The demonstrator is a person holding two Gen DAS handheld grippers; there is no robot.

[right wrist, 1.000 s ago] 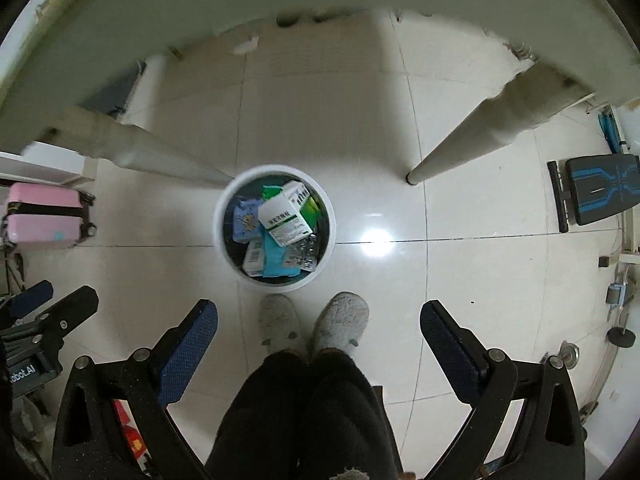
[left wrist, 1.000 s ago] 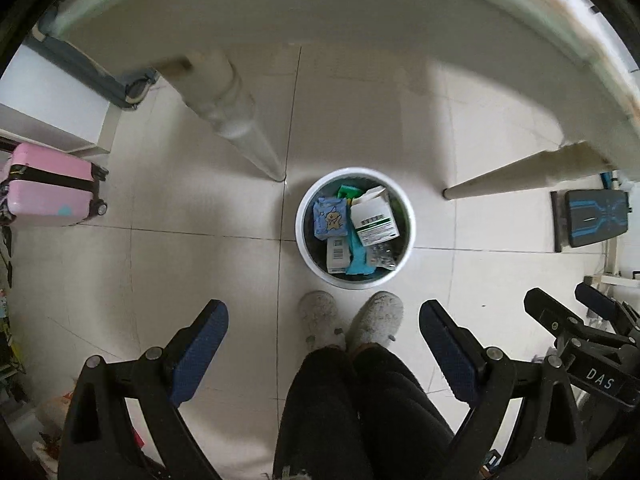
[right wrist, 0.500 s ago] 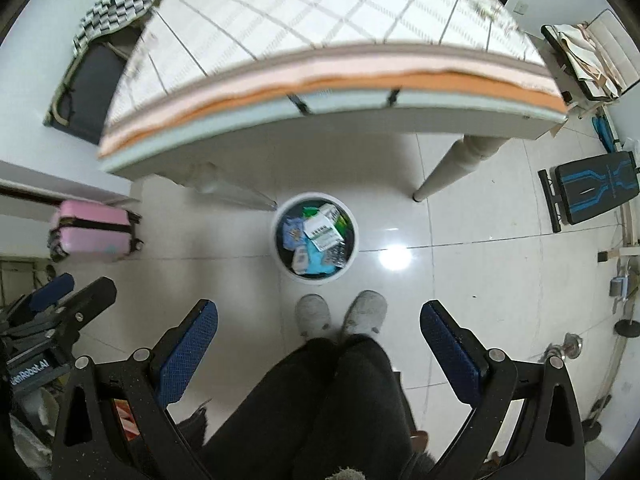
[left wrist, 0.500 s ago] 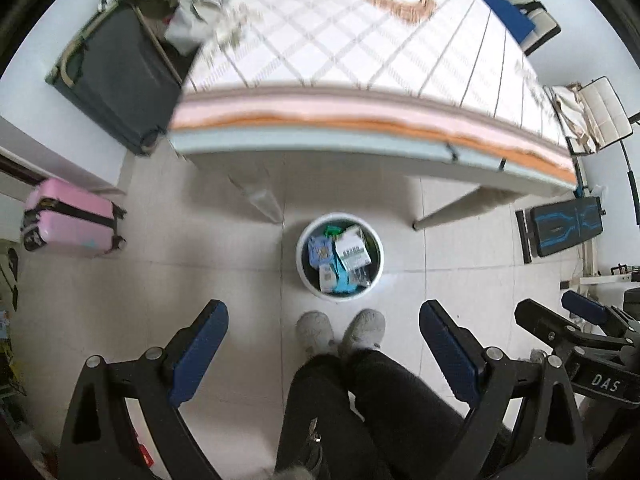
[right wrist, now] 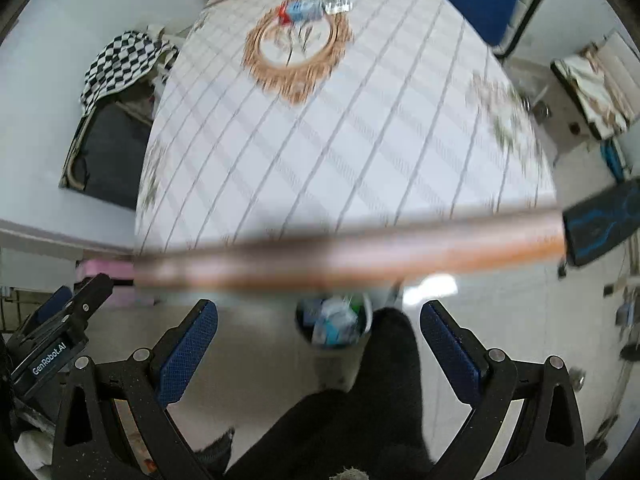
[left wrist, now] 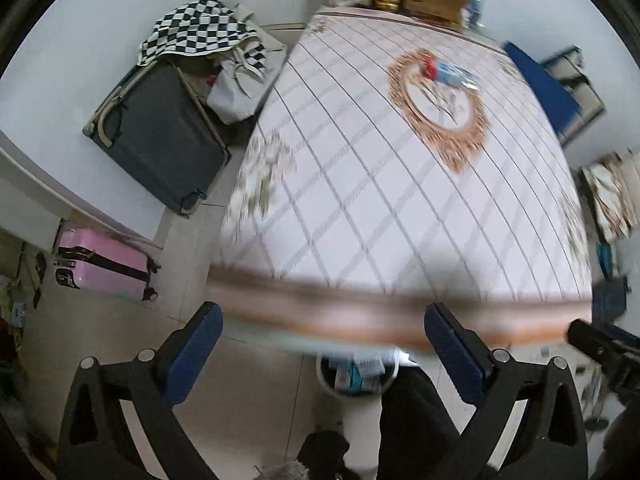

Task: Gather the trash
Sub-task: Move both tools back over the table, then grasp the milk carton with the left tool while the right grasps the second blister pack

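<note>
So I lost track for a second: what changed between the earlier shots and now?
Both grippers rose from under the table to above it, so the tabletop and leftover trash came into view. The left gripper is opening wider, empty; the right gripper stays open, empty. The full bin stayed put.

i'm looking at a lived-in home room: a table (left wrist: 400, 200) under a patterned cloth, a pink suitcase (left wrist: 104, 266) on the tiled floor at left, a checkered cloth (left wrist: 192, 32) far left.

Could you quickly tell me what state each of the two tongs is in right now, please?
Left tongs: jaws opening wide, nothing between them.
Right tongs: open, holding nothing.
</note>
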